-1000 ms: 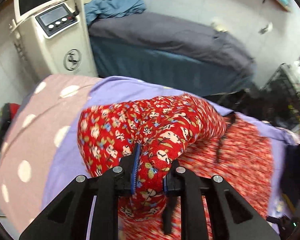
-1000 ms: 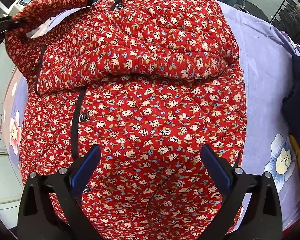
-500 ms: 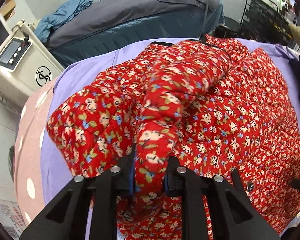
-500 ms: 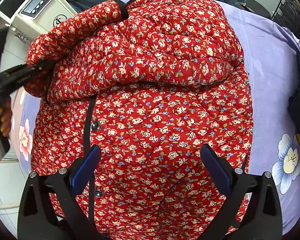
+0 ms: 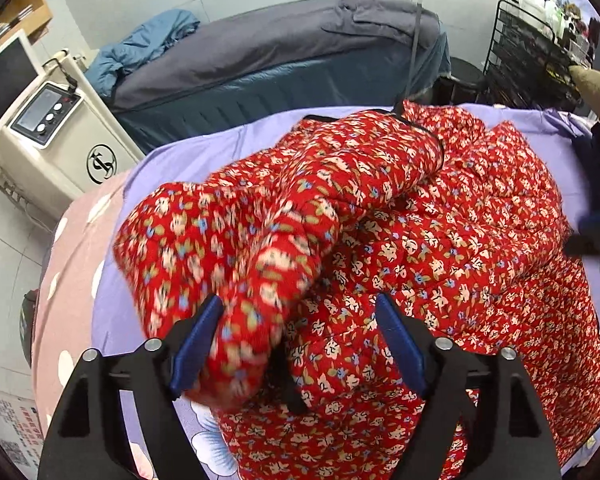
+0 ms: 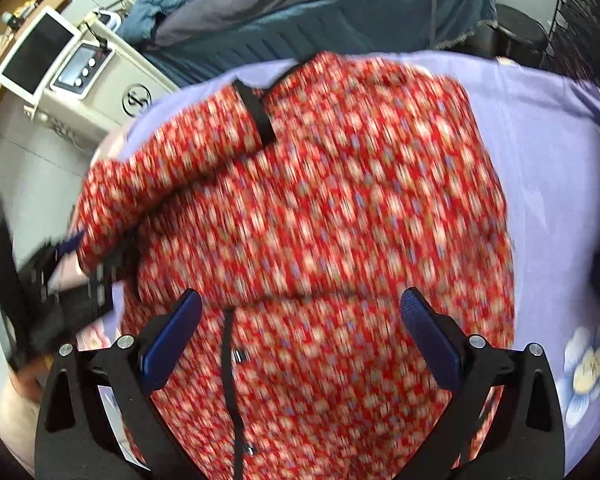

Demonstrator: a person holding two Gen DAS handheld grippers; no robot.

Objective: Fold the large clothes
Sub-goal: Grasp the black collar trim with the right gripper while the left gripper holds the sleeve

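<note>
With both our left hand-held gripper (image 5: 298,340) and right hand-held gripper (image 6: 300,340) spread open, the red floral jacket (image 5: 440,240) lies on the lavender-sheeted bed (image 6: 548,152), its padded sleeve (image 5: 260,248) likely springing unfolded.

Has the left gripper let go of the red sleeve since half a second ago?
Yes. The left gripper was shut on the sleeve; now its jaws stand wide open, and the sleeve lies folded across the red floral jacket on the purple sheet.

Right gripper (image 6: 300,320), jaws spread wide, hovers above the blurred red floral jacket (image 6: 320,200).
</note>
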